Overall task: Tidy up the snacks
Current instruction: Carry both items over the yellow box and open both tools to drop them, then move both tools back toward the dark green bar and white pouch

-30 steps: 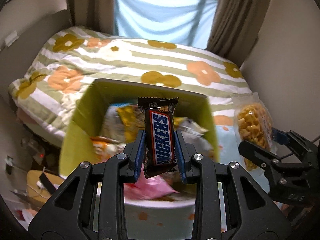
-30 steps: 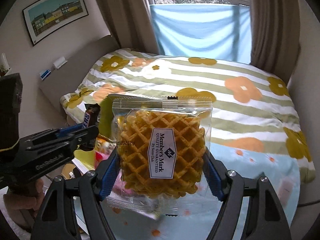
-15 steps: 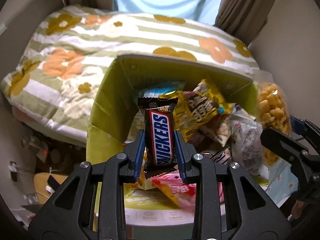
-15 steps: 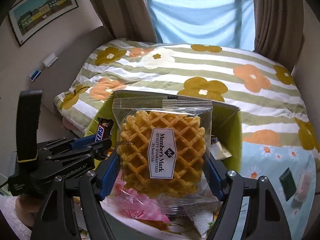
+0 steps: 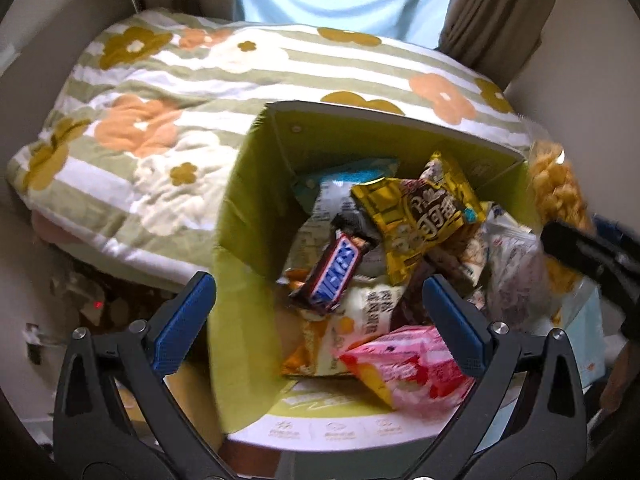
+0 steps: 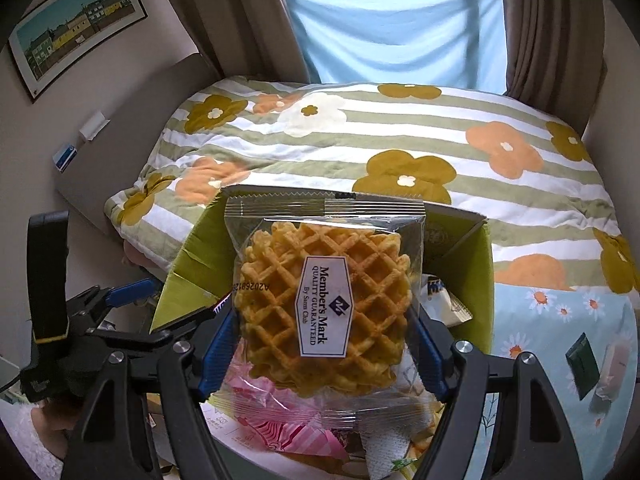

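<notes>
Right wrist view: right gripper [image 6: 320,344] fingers clamp the waffle [image 6: 326,304] above the box [image 5: 248,240]; left gripper [image 5: 320,312], just opened wide, is empty; mistimed release could drop it outside.

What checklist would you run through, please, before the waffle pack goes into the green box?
1. Right gripper shut on the waffle pack: ok.
2. Left gripper open, jaws having just been opening, nothing between them: ok.
3. Snickers bar released, lying in the green box: ok.
4. Waffle pack in front of the box opening: ok; its height above the snacks: cannot tell.
5. Room left on the pile inside: cannot tell.
6. Left gripper clear of the drop path: not ok, it hangs over the box.
</notes>
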`<move>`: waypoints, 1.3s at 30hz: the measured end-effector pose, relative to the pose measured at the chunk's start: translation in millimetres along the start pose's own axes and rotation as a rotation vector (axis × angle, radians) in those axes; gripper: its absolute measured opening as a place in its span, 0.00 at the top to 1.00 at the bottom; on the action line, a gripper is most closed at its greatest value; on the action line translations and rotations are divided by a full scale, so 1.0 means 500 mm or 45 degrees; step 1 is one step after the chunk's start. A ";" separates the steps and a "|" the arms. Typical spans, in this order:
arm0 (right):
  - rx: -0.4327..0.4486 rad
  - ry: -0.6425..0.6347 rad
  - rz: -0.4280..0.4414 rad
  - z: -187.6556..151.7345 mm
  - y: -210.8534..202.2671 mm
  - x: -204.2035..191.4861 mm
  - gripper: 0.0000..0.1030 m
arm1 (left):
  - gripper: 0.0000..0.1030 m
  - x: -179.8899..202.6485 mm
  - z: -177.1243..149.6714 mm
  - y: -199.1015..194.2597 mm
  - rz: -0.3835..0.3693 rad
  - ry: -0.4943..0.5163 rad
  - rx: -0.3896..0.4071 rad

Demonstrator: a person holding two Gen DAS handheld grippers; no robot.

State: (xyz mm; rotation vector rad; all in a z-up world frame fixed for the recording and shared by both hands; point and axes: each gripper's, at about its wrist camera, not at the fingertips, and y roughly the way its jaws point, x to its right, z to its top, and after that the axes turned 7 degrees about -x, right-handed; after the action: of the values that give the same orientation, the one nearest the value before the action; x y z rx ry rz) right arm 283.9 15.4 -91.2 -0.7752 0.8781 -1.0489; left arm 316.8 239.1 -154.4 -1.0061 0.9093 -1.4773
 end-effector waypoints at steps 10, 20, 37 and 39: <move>-0.031 -0.076 0.020 0.013 0.008 -0.043 0.27 | 0.01 -0.014 -0.029 -0.028 0.027 -0.011 0.031; 0.028 -0.076 0.002 -0.012 -0.002 -0.046 0.02 | 0.01 -0.004 -0.059 -0.053 0.050 0.015 0.050; 0.074 -0.019 -0.055 -0.051 -0.084 -0.019 0.02 | 0.01 0.050 -0.073 -0.113 0.030 0.100 0.119; 0.086 -0.007 -0.063 -0.055 -0.094 -0.012 0.02 | 0.01 0.065 -0.073 -0.120 0.029 0.118 0.125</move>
State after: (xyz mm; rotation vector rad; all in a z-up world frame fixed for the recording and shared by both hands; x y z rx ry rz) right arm 239.7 3.0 -61.5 -0.7459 0.8180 -1.1136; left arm 260.0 215.5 -107.8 -0.8588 0.9017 -1.5442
